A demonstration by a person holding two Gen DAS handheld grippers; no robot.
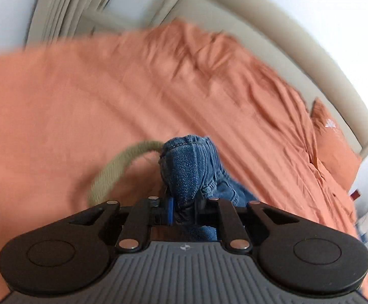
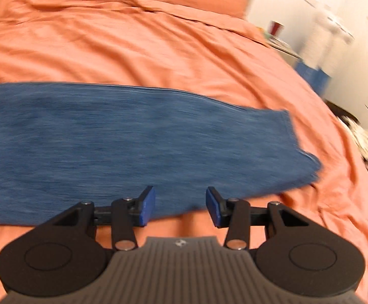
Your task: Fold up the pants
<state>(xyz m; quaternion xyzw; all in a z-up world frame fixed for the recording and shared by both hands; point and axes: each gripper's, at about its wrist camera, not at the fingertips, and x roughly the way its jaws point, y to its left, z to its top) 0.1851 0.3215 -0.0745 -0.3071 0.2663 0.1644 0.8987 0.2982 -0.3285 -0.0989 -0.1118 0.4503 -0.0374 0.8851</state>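
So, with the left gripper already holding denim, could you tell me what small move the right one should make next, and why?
Probably ease the right gripper forward and close on the jeans edge: its jaws are open just above the near edge, while the left gripper already clamps a bunched part.
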